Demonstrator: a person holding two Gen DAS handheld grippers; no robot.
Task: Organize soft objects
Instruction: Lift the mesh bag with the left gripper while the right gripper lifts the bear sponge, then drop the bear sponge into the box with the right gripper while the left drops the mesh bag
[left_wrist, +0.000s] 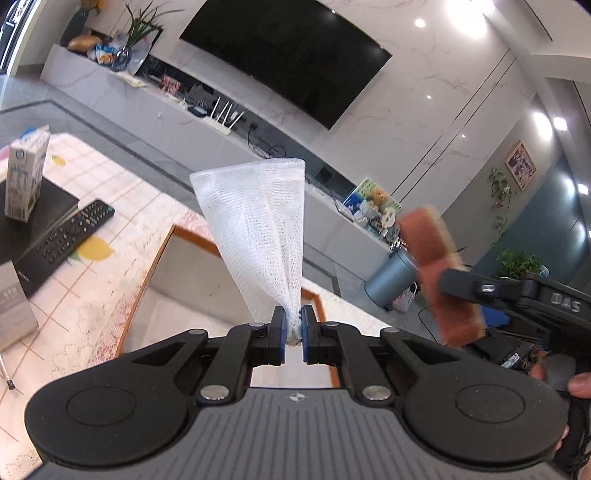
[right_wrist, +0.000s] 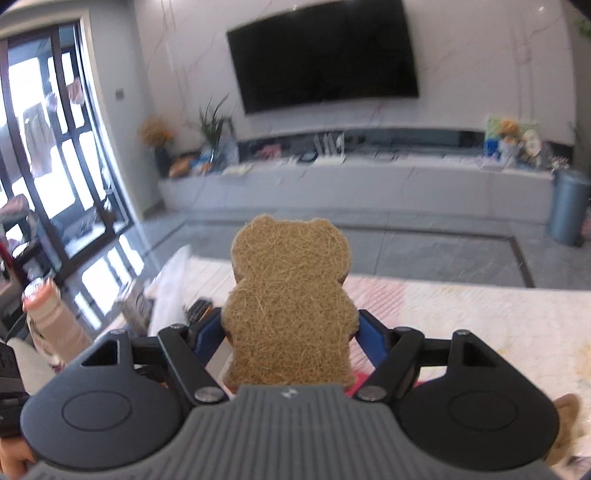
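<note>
1. The left gripper (left_wrist: 293, 325) has its fingers pinched tight on the gathered end of a white mesh net (left_wrist: 255, 229), which fans upward above the wooden tray (left_wrist: 162, 254) on the tabletop (left_wrist: 99, 291).
2. The right gripper (right_wrist: 291, 332) holds a bear-shaped scouring sponge (right_wrist: 290, 310) across its waist, fingers spread wide around it; the left view shows it in the air, off to the right of the tray.
3. Judged step: carrying both soft items to the tray.
4. To do it well, lower the net until its body rests inside the tray walls before opening, or it may drape over the rim.
5. Bring the sponge in flat beside the net, not on top.
6. Keep the grippers apart to avoid a clash.
</note>
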